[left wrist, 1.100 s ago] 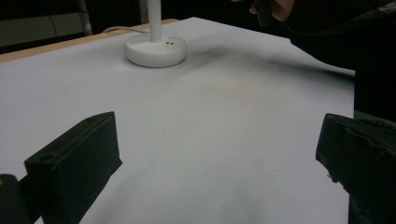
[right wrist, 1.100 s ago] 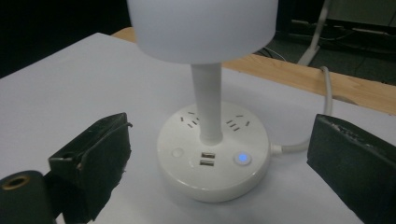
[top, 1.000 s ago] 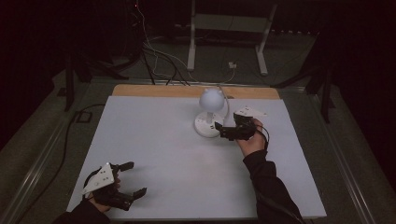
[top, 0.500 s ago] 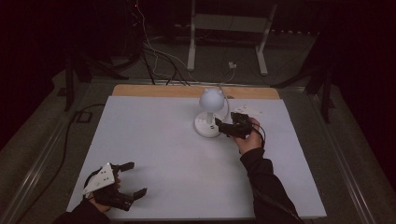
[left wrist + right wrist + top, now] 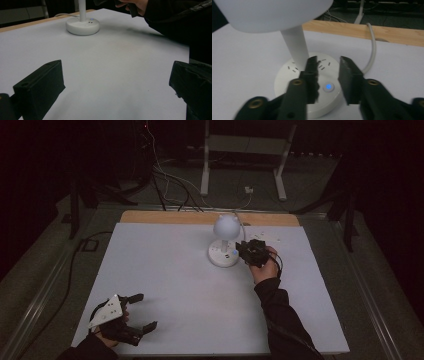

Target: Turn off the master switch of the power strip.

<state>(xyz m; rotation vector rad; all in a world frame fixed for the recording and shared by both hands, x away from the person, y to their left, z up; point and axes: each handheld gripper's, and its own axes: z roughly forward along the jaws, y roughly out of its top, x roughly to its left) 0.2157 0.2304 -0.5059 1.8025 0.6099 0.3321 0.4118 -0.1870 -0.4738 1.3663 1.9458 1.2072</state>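
A white desk lamp with a round head (image 5: 226, 226) stands on its round base (image 5: 222, 256) at the back middle of the table. A blue lit button (image 5: 328, 86) glows on the base (image 5: 287, 75). My right gripper (image 5: 243, 251) hovers at the base's right rim. Its jaws (image 5: 328, 67) have just been closing. A narrow gap is left over the button, with nothing between them. My left gripper (image 5: 146, 310) rests open and bare near the front left corner (image 5: 116, 75). In its view the lamp base (image 5: 82, 25) stands far off.
A white sheet (image 5: 175, 270) covers the table, with a wooden strip (image 5: 200, 217) along the back edge. The lamp's cable (image 5: 372, 50) runs off over that strip. Stands and cables sit on the dark floor behind.
The right gripper has shifted a little left onto the lamp base and its jaws have narrowed. The left gripper has kept still.
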